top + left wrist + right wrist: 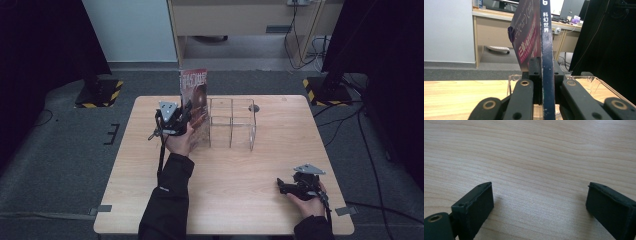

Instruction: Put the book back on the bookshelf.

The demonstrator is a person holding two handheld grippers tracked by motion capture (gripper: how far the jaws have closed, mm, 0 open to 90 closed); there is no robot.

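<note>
Left gripper [186, 120]: clamped on the magazine's spine.
Magazine [195, 102]: upright, at the rack's 9 o'clock end.
Rack [232, 122]: clear, table [240, 175] centre, toward 12.
Right gripper [282, 186]: jaws wide apart, holding nothing, at table's 5 o'clock.

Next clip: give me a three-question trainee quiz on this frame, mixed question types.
1. True or false: the left gripper is shut on the magazine.
2. Where does the right gripper rest? A) on the table B) in the clear rack C) on the floor
3. Is the magazine upright or flat?

Key: 1 true; 2 A, with jaws open; 3 upright, at the rack's left end.
</note>
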